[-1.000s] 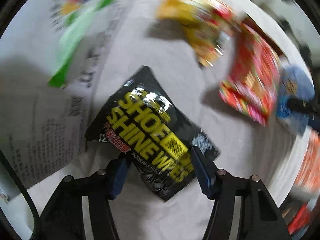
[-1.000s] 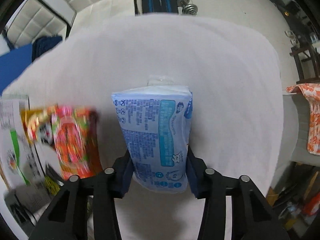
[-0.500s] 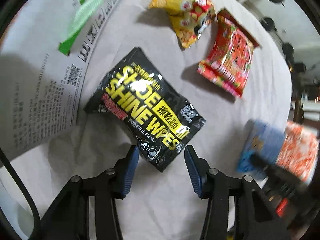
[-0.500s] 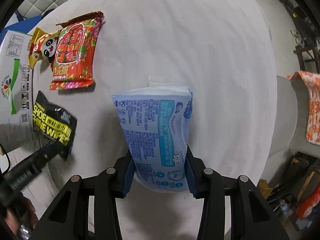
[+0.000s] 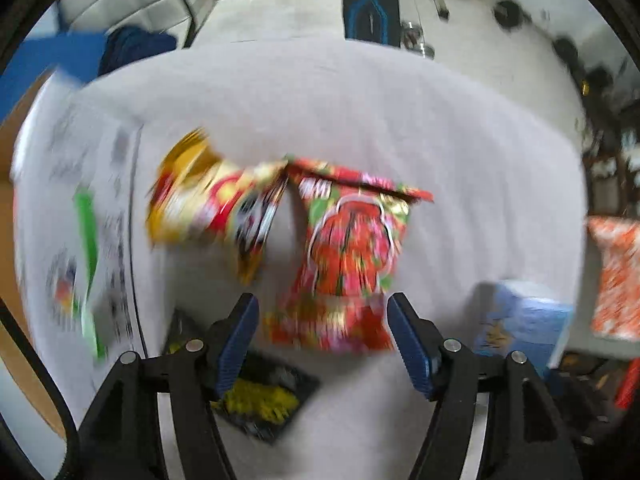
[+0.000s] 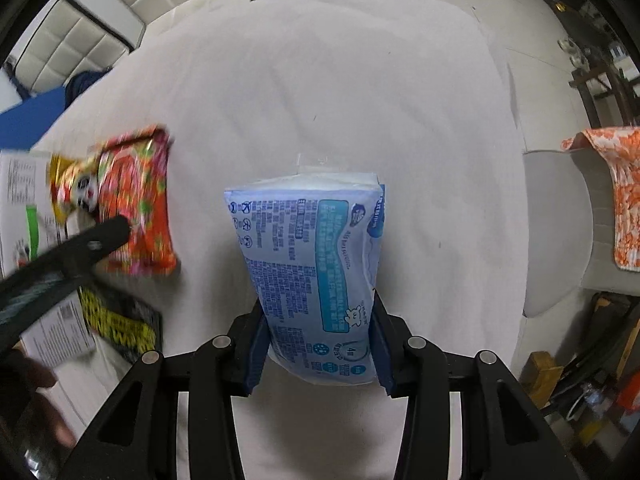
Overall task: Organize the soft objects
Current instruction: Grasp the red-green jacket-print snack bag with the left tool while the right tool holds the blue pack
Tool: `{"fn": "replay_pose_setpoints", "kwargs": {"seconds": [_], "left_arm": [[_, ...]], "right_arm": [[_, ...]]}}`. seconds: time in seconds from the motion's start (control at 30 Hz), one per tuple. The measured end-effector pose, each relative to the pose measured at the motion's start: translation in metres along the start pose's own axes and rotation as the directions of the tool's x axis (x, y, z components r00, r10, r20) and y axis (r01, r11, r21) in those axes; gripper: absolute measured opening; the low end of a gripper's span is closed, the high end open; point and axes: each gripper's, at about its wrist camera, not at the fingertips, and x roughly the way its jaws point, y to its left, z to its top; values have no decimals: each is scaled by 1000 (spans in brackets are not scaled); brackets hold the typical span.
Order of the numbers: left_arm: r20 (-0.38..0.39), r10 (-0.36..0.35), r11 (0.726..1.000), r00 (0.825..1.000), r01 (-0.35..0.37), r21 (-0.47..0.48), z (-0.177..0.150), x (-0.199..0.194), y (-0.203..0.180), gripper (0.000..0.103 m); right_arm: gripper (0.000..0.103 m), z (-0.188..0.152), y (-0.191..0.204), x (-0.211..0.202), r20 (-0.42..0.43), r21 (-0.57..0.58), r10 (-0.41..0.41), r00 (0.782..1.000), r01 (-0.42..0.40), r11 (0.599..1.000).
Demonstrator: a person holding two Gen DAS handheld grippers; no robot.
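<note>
My right gripper [image 6: 318,344] is shut on a pale blue wipes pack [image 6: 316,264], held upright above the white cloth; the pack also shows in the left wrist view [image 5: 520,328]. My left gripper [image 5: 322,320] is open and empty, hovering with the near end of a red floral snack bag [image 5: 348,248] between its fingers. A yellow panda snack bag [image 5: 208,204] lies left of the red bag. A black and yellow shoe shine wipes pack [image 5: 256,396] lies below the left finger. The left wrist view is blurred.
A white printed sheet with a green stripe [image 5: 88,232] lies at the table's left. The white cloth [image 6: 340,100] stretches wide beyond the blue pack. An orange patterned cloth [image 6: 616,200] hangs on a grey chair at the right. Floor clutter lies beyond the right edge.
My left gripper has left the black wipes pack, moved forward to the red floral bag and opened wider. My right gripper still holds the blue pack, nearly still.
</note>
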Motion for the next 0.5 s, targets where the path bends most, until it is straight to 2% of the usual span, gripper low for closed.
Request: {"fn": "replay_pose_setpoints", "kwargs": {"seconds": [0.07,0.13,0.23,0.33,0.4,0.43,0.47,0.5], "left_arm": [[-25,52,997,998,-50,61,11,17,-2,79],[-53,67,991,996,-60,123,21,31,-8,79],[-60,93,980,994,-81,181,32,40,-13,76],[-69,113,972,991,-96,213,39,46,-20,77],[-83,117,969,990,-95,227,40,59,-32,75],[-96,113,969,989,-88,232,39,65,-33,69],[-72,91,973,993,-74,219,39,65,-29,58],[-67,79,976,995,-63,210,38,65,-27,52]], "right_arm": [[50,13,-4,7,-16,22,21,1000,-21,1000],[56,18,-6,13,-21,48,35,999,-34,998],[56,19,-3,24,-28,70,39,999,-37,997],[57,22,-7,30,-32,81,44,999,-41,996],[56,21,-7,31,-31,85,45,999,-42,996],[56,22,-5,31,-28,82,40,999,-37,996],[56,22,-6,31,-25,81,35,999,-33,996],[55,19,-5,30,-22,81,32,999,-30,996]]}}
